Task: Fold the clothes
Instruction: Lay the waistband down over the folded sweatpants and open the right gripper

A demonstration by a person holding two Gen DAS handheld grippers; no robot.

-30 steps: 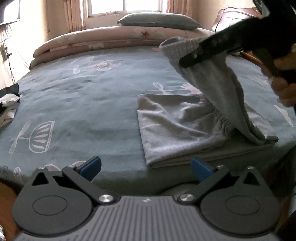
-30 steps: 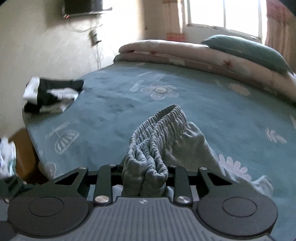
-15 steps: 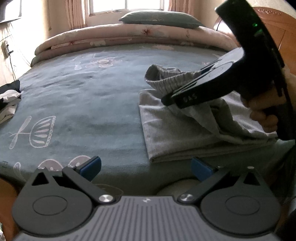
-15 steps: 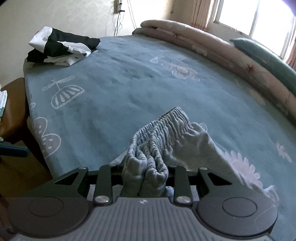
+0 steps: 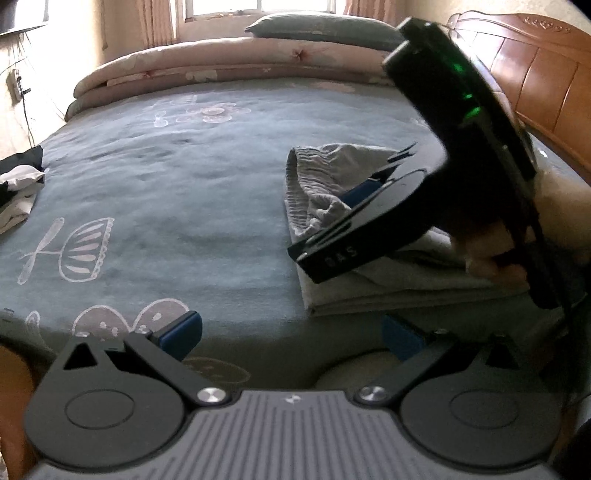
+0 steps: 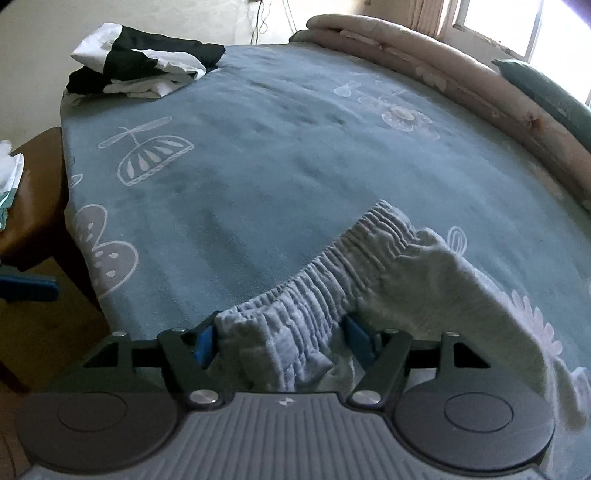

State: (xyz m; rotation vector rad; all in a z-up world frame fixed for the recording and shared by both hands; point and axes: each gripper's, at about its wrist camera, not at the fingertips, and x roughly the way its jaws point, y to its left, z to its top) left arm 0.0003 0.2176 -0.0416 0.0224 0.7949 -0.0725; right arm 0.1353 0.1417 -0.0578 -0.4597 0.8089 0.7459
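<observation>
One waistband (image 6: 325, 280) between opening right claw (image 6: 282, 341) jaws

**Around the bed**

A blue-green bedspread (image 6: 295, 155) with white drawings covers the bed. A rolled pink quilt (image 5: 229, 66) and green pillow (image 5: 321, 27) lie beneath the window; a wooden headboard (image 5: 535, 74) stands right.
</observation>
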